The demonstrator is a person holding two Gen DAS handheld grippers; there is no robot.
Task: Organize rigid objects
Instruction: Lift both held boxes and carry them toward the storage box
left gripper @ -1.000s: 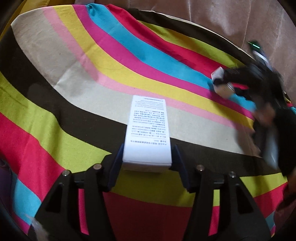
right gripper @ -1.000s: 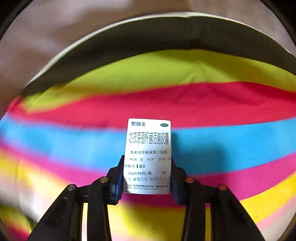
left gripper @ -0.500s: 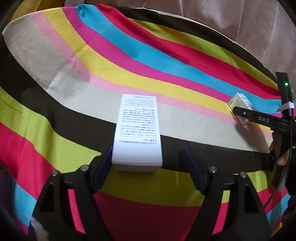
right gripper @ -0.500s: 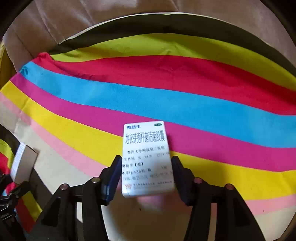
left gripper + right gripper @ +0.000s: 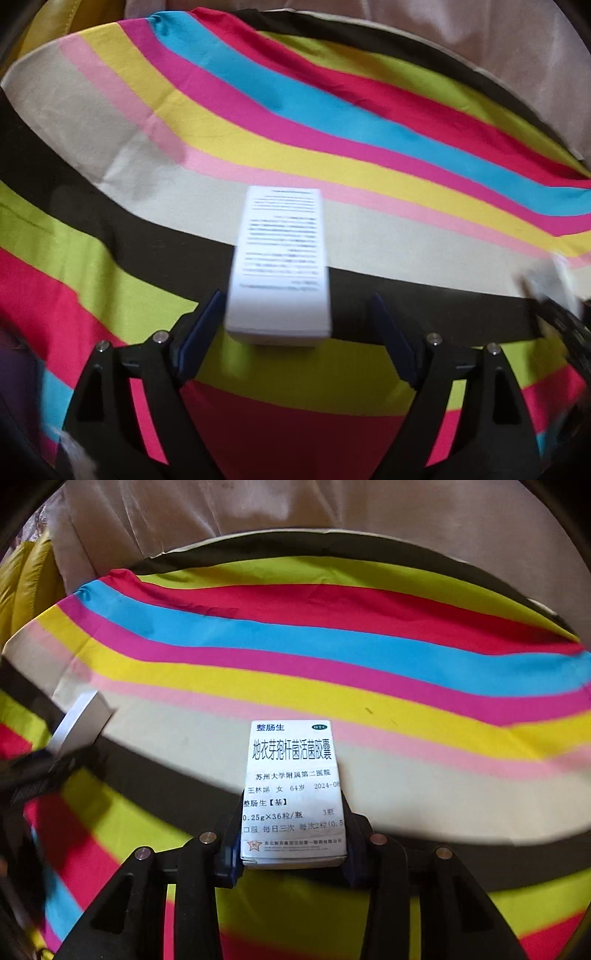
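Left gripper (image 5: 295,339) wide open around a box; right gripper (image 5: 291,845) clamped on another.

The left jaws stand spread, the left pad just beside the white box (image 5: 279,266), the right pad apart from it. The box lies on the striped cloth (image 5: 369,155), long axis pointing straight ahead. The right jaws pinch the labelled box (image 5: 293,794) by its near end, printed face up, long axis forward, above the same cloth; whether it touches is unclear. Beige fabric (image 5: 295,513) lies beyond.
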